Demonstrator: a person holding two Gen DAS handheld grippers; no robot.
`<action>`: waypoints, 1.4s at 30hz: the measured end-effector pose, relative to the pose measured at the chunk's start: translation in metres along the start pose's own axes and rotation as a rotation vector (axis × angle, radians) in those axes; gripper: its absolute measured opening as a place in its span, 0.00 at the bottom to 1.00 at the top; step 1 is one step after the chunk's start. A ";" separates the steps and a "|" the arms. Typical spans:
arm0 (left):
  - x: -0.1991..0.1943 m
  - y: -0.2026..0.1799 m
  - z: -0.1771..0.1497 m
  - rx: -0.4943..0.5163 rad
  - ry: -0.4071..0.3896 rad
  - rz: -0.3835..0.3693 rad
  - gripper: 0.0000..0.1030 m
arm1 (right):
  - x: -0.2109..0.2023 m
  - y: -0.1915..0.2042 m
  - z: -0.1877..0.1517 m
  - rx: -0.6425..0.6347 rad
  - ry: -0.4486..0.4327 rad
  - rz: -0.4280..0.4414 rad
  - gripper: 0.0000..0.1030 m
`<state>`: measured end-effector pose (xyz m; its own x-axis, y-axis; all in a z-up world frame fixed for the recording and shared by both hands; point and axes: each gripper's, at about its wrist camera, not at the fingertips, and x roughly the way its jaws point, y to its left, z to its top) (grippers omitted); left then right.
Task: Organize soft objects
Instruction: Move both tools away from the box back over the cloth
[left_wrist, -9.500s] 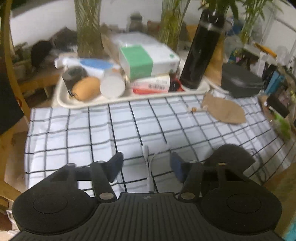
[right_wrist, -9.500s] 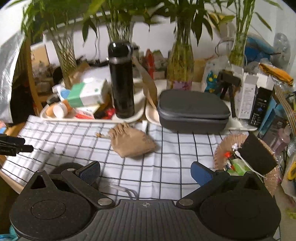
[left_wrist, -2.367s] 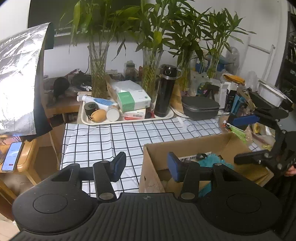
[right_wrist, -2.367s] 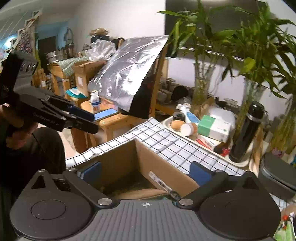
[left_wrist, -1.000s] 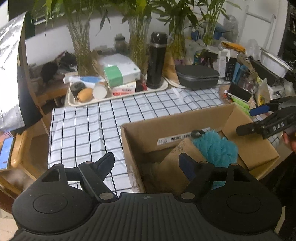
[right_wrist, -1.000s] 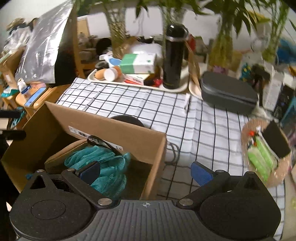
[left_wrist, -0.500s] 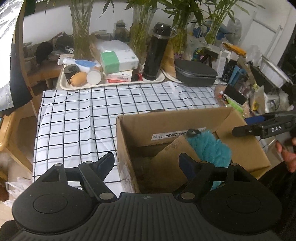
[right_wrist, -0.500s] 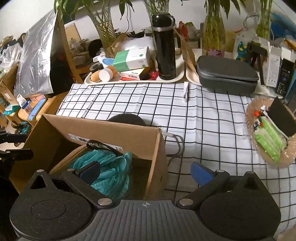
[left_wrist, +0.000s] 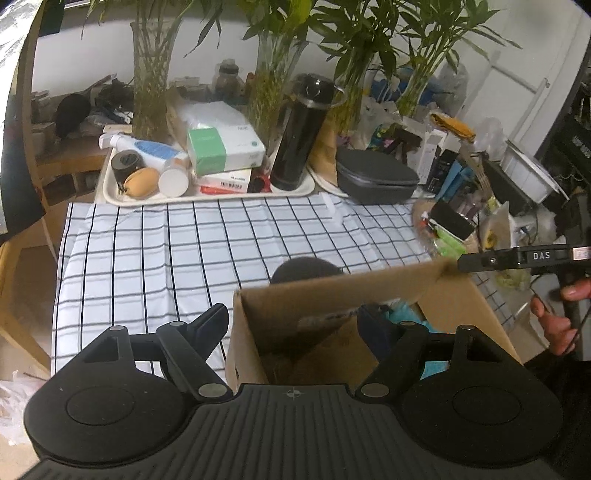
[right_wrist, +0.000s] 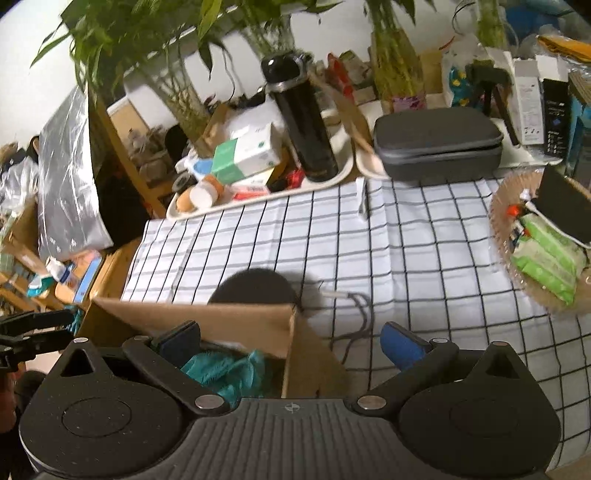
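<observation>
Fingers of both the left gripper (left_wrist: 291, 323) and right gripper (right_wrist: 291, 341) stand wide, empty, straddling the cardboard box (left_wrist: 332, 295) walls; teal soft item (right_wrist: 225, 371) lies inside, apparently stowed.

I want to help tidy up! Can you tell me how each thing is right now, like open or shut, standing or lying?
Brown cardboard box: open, flaps up.
Fluffy teal cloth: inside the box.
Tall black flask: upright, lid on.
Grey zip case: shut, lying flat.
Left gripper: open, empty.
Right gripper: open, empty.
</observation>
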<state>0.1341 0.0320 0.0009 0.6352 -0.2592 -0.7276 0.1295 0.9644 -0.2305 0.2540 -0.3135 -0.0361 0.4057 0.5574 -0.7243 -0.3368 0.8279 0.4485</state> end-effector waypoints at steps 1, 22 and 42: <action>0.001 0.001 0.002 0.001 -0.005 -0.003 0.74 | 0.000 -0.002 0.002 0.006 -0.008 -0.002 1.00; 0.050 0.035 0.043 -0.009 -0.062 -0.048 0.74 | 0.029 -0.021 0.024 -0.086 -0.003 -0.132 1.00; 0.104 0.068 0.046 -0.052 -0.006 -0.015 0.74 | 0.082 -0.040 0.060 -0.122 -0.055 -0.306 1.00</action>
<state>0.2433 0.0730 -0.0607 0.6383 -0.2730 -0.7198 0.0993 0.9564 -0.2747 0.3514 -0.2966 -0.0824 0.5481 0.2891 -0.7849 -0.2902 0.9458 0.1458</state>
